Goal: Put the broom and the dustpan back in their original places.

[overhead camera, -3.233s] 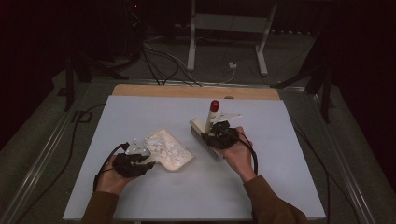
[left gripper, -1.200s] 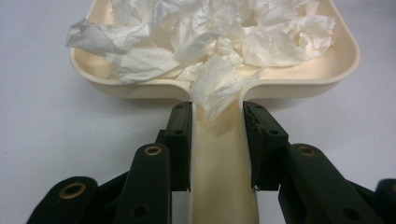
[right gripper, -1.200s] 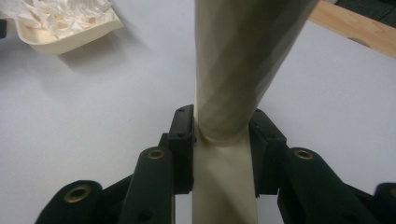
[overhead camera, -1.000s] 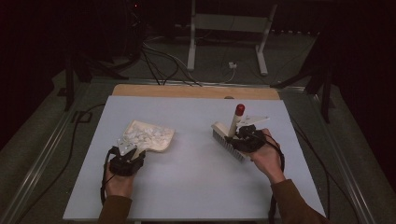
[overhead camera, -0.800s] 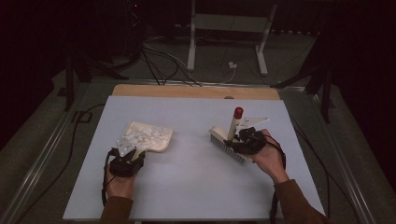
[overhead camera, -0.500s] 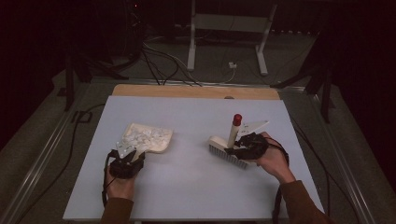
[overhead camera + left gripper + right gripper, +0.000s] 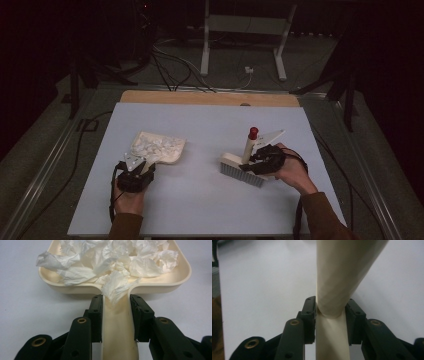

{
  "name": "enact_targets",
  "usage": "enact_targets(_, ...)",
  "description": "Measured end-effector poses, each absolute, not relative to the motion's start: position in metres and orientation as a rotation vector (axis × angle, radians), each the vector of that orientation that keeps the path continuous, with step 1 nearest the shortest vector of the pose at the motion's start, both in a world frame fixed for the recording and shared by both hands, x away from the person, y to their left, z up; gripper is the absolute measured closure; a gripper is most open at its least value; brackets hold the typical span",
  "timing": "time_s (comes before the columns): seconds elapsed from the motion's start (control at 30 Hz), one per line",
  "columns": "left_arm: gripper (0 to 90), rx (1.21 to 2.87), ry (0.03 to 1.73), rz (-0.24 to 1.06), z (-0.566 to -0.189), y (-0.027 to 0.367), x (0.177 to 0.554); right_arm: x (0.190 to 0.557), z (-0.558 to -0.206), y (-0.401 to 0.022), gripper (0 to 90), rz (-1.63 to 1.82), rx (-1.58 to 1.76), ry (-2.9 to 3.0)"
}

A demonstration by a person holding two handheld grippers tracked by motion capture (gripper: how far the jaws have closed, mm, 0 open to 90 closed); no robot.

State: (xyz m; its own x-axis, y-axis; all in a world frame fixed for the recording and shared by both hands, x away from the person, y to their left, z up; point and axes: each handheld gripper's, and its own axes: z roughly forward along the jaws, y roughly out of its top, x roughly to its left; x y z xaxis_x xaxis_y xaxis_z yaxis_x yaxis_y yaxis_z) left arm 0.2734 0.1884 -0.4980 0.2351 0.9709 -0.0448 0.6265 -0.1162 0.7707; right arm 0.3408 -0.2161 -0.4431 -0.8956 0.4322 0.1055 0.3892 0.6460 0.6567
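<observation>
A cream dustpan (image 7: 170, 156) lies on the pale table (image 7: 200, 120) at the left, its tray heaped with crumpled white paper (image 7: 155, 145). My left gripper (image 7: 144, 164) is shut on its handle. In the left gripper view the pads (image 7: 97, 315) clamp the handle of the dustpan (image 7: 162, 286) on both sides, and the paper (image 7: 112, 257) spills toward them. At the right my right gripper (image 7: 251, 157) is shut on the cream handle of a brush (image 7: 242, 171), whose bristle head rests on the table with the red tip up. Around the brush handle (image 7: 342, 270) the right gripper (image 7: 329, 303) jaws have just been opening slightly.
A wooden strip (image 7: 210, 98) borders the table's far edge. Beyond it, cables (image 7: 170, 75) and a metal stand (image 7: 242, 30) sit on the dark floor. Bare table surface lies between the two hands and toward the far side.
The right hand has brought the brush a little toward the near edge and lowered it, so the bristle head now sits on the table. The left hand and dustpan have stayed put.
</observation>
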Motion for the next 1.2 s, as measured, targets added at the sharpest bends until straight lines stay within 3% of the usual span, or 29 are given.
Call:
enact_targets(0.27, 66.6, 1.82, 1.471, 0.647, -0.498, 0.188, 0.273, 0.338, -0.432, -0.212, 61.8, 1.228, 0.735, 2.689)
enact_targets(0.57, 66.6, 1.805, 1.478, 0.659, -0.498, 0.189, 0.272, 0.336, -0.417, -0.214, 66.8, 1.331, 0.841, 2.532)
enact_targets(1.2, 66.6, 1.777, 1.494, 0.676, -0.496, 0.188, 0.27, 0.317, -0.415, -0.204, 67.0, 1.299, 1.131, 2.19)
